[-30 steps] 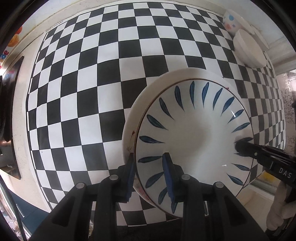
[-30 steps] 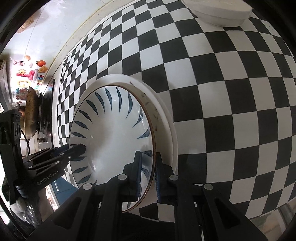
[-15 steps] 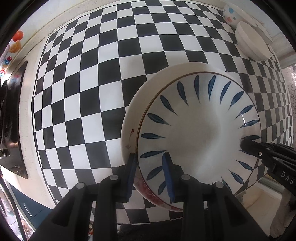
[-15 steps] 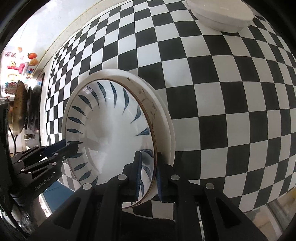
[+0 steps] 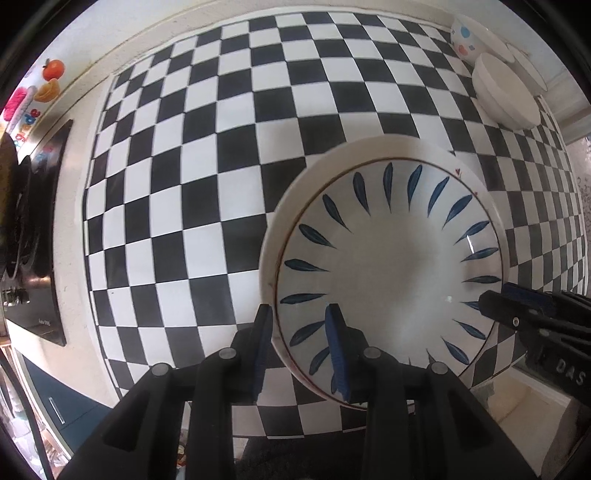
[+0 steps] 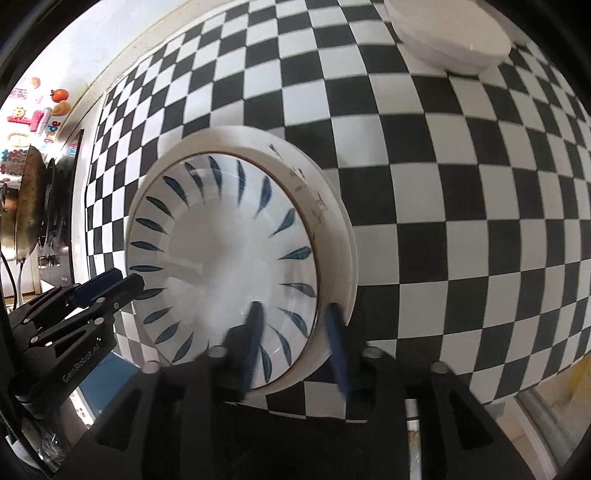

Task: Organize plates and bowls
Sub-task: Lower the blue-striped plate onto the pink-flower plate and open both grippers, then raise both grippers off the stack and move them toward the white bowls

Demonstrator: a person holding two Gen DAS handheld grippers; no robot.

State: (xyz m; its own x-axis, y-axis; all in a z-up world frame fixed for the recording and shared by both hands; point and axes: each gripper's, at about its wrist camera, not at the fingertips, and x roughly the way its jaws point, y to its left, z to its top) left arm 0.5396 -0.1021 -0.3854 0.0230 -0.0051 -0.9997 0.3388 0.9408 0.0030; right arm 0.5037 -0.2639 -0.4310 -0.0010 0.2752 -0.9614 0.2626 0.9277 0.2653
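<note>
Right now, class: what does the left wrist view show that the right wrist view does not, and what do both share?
Only the left wrist view shows the spotted bowl at the counter's far corner and the left gripper astride the rim of the blue-leaf plate. Only the right wrist view shows the pan on the stove and the right gripper, its jaws just opening, apart around that rim. Both show the plate stack, the white bowl and the checkered counter.

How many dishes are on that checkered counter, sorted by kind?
Plates: 2, the blue-leaf plate stacked on a white plate.
Bowls: 2, a spotted bowl and a plain white bowl.
Unclear white dish behind them: 1.
Total: 5.
</note>
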